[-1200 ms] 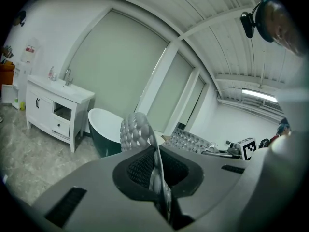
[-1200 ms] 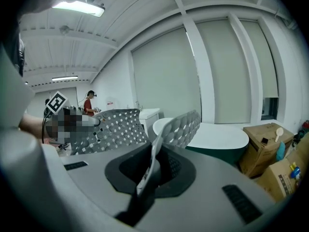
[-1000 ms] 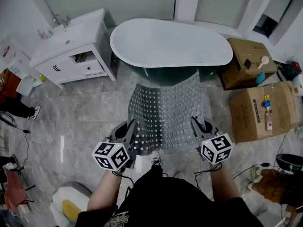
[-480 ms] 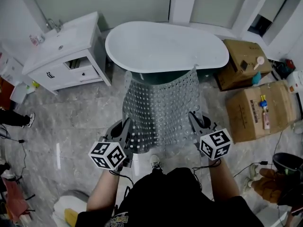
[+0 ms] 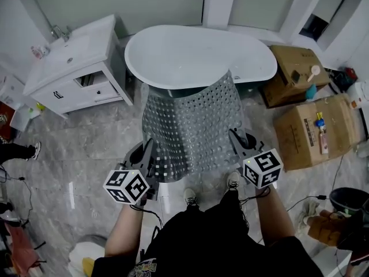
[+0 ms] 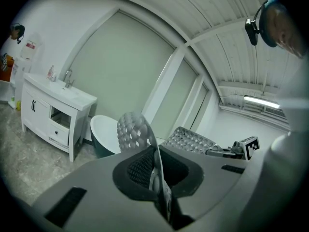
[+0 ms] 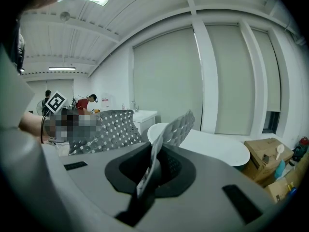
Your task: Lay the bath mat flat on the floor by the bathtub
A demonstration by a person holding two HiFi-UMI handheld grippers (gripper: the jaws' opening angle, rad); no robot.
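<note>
Above the marble floor (image 5: 86, 146), just short of the bathtub (image 5: 196, 53), the bath mat (image 5: 190, 126) hangs spread between the left gripper (image 5: 151, 157) and right gripper (image 5: 235, 140), each clamped on a near corner. Carrying looks like the step in hand. The next move calls for lowering the mat flat beside the tub. It is grey, dotted with holes, and limp.

Noted a translucent, perforated, plastic-looking mat (image 5: 190, 126) before the glossy, smooth white tub (image 5: 196, 56); polished marble-look floor (image 5: 86, 149) around the tub; matt cardboard boxes (image 5: 305, 134) right of the tub.
</note>
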